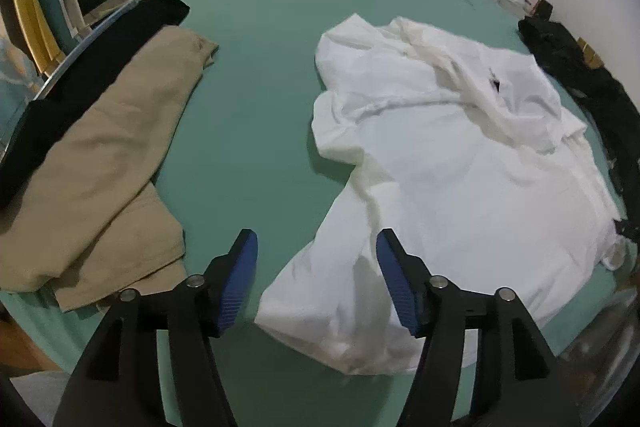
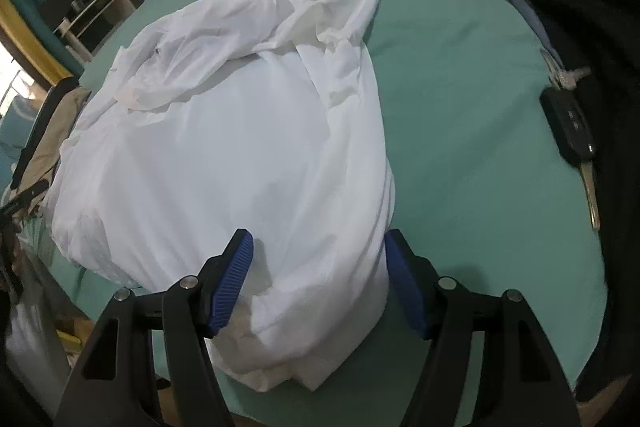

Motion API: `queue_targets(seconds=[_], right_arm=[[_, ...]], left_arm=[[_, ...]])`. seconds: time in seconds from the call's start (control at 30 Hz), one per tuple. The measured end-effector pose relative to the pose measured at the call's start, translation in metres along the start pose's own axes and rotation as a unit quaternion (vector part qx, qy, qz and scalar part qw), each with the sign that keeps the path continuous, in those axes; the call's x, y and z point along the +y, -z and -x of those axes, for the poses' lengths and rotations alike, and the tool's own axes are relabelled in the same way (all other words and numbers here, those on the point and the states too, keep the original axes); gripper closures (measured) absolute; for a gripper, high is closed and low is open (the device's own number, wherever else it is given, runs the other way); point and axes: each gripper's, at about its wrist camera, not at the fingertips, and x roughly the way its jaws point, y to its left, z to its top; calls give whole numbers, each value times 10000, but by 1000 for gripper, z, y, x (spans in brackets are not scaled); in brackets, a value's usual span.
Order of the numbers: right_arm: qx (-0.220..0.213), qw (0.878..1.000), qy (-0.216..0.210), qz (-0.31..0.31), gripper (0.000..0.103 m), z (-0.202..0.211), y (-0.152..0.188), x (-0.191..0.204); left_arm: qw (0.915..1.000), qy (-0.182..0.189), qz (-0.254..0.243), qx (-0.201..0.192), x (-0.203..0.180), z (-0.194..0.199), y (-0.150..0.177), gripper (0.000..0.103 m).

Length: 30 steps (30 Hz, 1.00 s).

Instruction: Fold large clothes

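Left wrist: white shirt (image 1: 460, 163) lies crumpled on green bed (image 1: 260, 47).

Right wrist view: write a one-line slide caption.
Open right claw poised over the near end of a rumpled white garment on a green bed sheet, a car key lying alongside.

Bare green sheet (image 1: 260, 75) lies open between tan trousers (image 1: 108, 163) and white garment (image 1: 460, 179).

white garment (image 2: 224, 147): we see thin matt cloth, creased
bed sheet (image 1: 260, 39): smooth matt green cloth
pads (image 1: 238, 283): ribbed blue plastic
key (image 2: 591, 195): metal blade
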Motion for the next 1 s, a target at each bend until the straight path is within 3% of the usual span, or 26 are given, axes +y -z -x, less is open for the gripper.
queue_targets(seconds=[0.13,0.2,0.27,0.3,0.33,0.4,0.47,0.5,0.67,0.87,1.0], right_arm=[[55,9999,96,-64,35,0,12,8],[86,9998,156,78,35,-2,17,15],[113,9991,250,317,52,-5,21,24],[105,9993,142,323,78,-4,23,24],[110,9995,56,294,95,-5,23,23],[60,9997,-36,218,95,-2,21,20],[-68,9998,-102,158,96,5,19,19],[-194,9996,-151,116,96,11,18,18],[-839,9955,-436,-111,96,61,9,12],[-1225,9897,-735,-130,97,112,0,9],[-1250,9879,-823,-399,97,112,-14,-8]], left_arm=[[9986,143,61,514,2,-20,12,37],[9984,161,-64,544,-4,-19,15,37],[9976,264,-178,607,-9,-19,18,37],[9974,274,-208,633,-10,-20,21,37],[9974,255,-269,619,-12,-20,22,37],[9965,336,-378,673,-15,-18,24,38],[9950,576,-396,715,-16,-16,25,69],[9939,698,-385,765,-16,-14,23,96],[9929,1035,-253,524,-14,27,12,98],[9956,927,142,9,8,85,-3,99],[9963,740,429,-41,24,86,-7,99]])
